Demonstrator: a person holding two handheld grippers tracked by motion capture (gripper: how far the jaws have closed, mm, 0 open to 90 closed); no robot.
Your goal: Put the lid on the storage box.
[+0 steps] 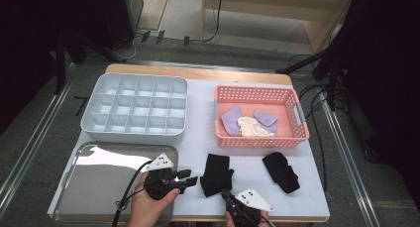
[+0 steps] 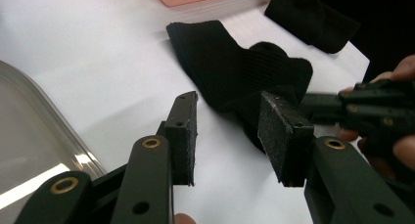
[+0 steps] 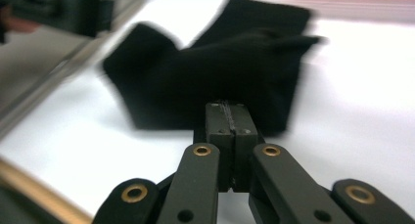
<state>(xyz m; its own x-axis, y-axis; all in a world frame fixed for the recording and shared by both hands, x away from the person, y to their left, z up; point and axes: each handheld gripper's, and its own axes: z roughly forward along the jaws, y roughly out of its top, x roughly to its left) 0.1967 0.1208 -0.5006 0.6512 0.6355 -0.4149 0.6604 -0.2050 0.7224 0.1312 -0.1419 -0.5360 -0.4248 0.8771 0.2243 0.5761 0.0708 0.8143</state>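
A black sock [image 1: 216,173] [image 2: 230,62] [image 3: 215,72] lies bunched on the white table near the front edge. My right gripper [image 1: 225,192] [image 3: 228,106] comes in from the front with its jaws pressed together, pinching the sock's near edge. In the left gripper view the right gripper [image 2: 318,106] reaches the sock from the right, held by a hand. My left gripper [image 1: 190,178] [image 2: 229,99] is just left of the sock, open, with nothing between its pads. A second black sock [image 1: 281,171] [image 2: 308,16] lies further right.
A pink basket [image 1: 298,113] at the back right holds purple and cream socks. A grey divided organizer [image 1: 133,133] stands at the back left. A shiny metal tray [image 1: 99,187] [image 2: 29,136] lies at the front left, under my left hand.
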